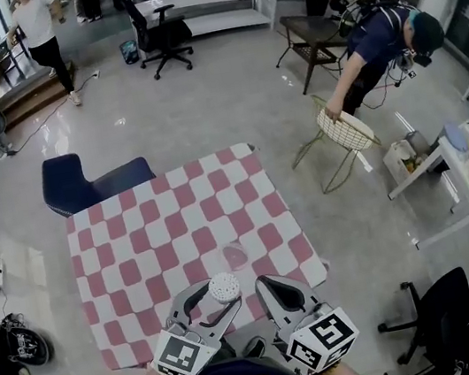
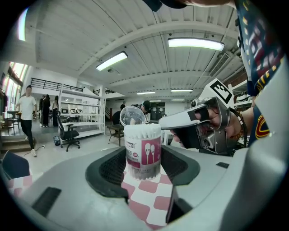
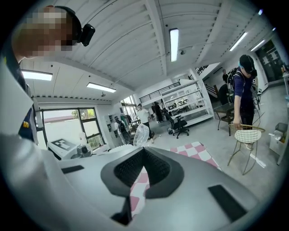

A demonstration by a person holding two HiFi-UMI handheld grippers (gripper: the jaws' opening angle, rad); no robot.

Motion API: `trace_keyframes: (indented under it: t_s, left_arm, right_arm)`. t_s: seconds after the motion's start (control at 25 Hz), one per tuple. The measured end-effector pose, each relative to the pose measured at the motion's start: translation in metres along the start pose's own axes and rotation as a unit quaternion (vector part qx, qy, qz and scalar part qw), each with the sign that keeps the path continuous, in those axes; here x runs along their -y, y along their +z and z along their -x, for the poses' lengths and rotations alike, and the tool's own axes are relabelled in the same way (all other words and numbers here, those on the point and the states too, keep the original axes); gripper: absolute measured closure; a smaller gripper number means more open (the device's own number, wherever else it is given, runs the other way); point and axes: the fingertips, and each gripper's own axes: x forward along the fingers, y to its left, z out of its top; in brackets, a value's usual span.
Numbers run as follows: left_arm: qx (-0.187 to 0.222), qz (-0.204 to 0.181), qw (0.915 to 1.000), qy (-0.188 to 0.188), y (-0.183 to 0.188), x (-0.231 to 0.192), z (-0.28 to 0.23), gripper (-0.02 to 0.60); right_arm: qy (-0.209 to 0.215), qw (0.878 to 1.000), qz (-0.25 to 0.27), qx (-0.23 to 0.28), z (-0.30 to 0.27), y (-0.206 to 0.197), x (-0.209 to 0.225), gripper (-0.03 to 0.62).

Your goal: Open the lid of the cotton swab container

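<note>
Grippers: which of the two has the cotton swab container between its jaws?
The left gripper: it clamps the cotton swab container, whose lid stands open. The right gripper is shut with nothing between its jaws.

A checkered cloth (image 1: 137,244) lies just beside a blue chair (image 1: 81,182).

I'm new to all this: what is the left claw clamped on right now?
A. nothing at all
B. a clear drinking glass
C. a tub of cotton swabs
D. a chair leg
C: in the left gripper view, the left claw has its two pads against the sides of the cotton swab container, which stands upright on the checked cloth.
</note>
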Motion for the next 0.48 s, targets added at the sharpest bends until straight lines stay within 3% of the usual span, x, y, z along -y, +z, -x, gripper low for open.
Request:
trace_keyframes:
  t_s: [0.2,0.36,0.48]
  left_arm:
    - [-0.003,0.023,0.9997,-0.002,0.004,0.006,0.0,0.336]
    - [0.0,0.005,1.0,-0.002,-0.003,0.002,-0.002,0.336]
    - [-0.002,0.015,0.9999,-0.005,0.001,0.006,-0.002,0.336]
  right_arm:
    - [-0.014,1.0,0.008,0.009,0.004,0.006,0.006,0.583]
    - [-0.019,1.0,0.008,0.014,0.003,0.006,0.01,0.583]
    - [-0.024,1.0,0.007,0.015,0.006,0.009,0.012,0.583]
